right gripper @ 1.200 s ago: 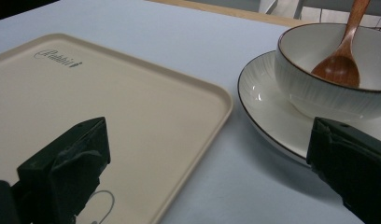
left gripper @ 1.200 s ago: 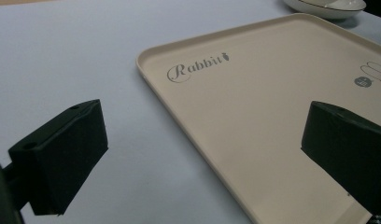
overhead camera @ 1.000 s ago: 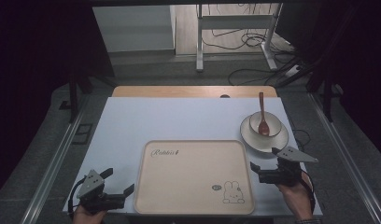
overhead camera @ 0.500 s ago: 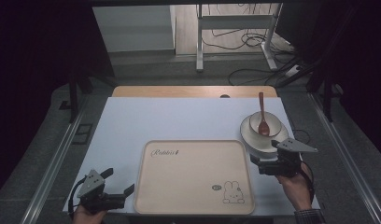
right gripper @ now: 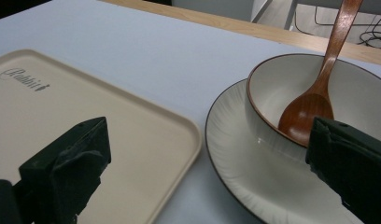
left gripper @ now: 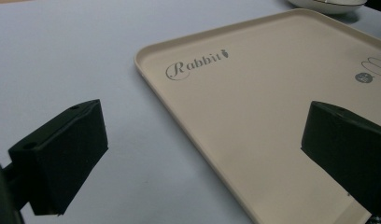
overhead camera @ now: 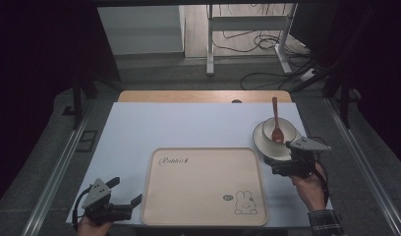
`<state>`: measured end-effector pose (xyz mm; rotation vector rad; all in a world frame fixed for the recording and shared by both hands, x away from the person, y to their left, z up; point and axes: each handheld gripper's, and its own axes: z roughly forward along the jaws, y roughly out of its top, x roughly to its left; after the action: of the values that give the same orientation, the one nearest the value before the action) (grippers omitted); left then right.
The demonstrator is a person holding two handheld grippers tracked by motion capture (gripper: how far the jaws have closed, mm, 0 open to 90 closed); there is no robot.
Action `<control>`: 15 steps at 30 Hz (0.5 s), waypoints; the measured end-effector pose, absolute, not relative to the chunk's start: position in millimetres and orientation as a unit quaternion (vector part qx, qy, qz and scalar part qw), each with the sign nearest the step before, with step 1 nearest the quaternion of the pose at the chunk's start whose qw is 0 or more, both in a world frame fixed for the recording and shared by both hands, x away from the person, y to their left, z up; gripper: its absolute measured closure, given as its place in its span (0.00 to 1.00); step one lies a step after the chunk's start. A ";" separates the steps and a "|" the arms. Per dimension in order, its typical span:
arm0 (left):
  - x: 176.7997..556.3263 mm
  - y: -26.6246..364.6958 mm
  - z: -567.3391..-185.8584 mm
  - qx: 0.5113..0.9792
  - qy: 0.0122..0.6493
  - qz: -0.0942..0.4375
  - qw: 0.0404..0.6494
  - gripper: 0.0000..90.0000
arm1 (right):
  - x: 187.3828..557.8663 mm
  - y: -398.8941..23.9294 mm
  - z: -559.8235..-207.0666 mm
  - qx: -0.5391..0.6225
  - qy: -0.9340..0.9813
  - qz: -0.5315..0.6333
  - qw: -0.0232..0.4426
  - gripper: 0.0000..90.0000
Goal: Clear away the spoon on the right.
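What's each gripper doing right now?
Left gripper: open, empty, beside the tray.
Right gripper: open, empty, at the plate.

lab | dark curtains (overhead camera: 41, 73) | floor cables (overhead camera: 267, 78) | metal-framed table (overhead camera: 139, 123)

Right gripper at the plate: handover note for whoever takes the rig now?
Right gripper: open, holding nothing, at the near rim of the white ribbed plate.
Left gripper: open, holding nothing, at the near left corner of the beige rabbit-print tray.
White bowl with a brown rim stands on the plate; brown wooden spoon rests in the bowl.
Plate sits on the white table mat just right of the tray, which holds nothing.
Done: nothing gripped yet.
Left: probably close on the plate and set it on the tray.
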<state>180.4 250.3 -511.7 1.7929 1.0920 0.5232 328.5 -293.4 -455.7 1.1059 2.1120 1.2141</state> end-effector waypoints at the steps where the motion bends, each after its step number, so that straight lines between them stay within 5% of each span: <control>1: 180.4 250.2 -511.7 0.732 0.445 0.213 0.470 0.00 | 330.5 -293.4 -455.6 0.402 0.768 0.440 0.233 0.00; 15: 180.3 249.3 -511.6 0.734 0.442 0.215 0.468 0.00 | 358.2 -296.2 -456.0 0.422 0.761 0.435 0.232 0.00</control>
<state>180.3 249.3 -511.6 1.8008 1.0845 0.5270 358.2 -296.2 -456.0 1.1587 2.0912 1.1957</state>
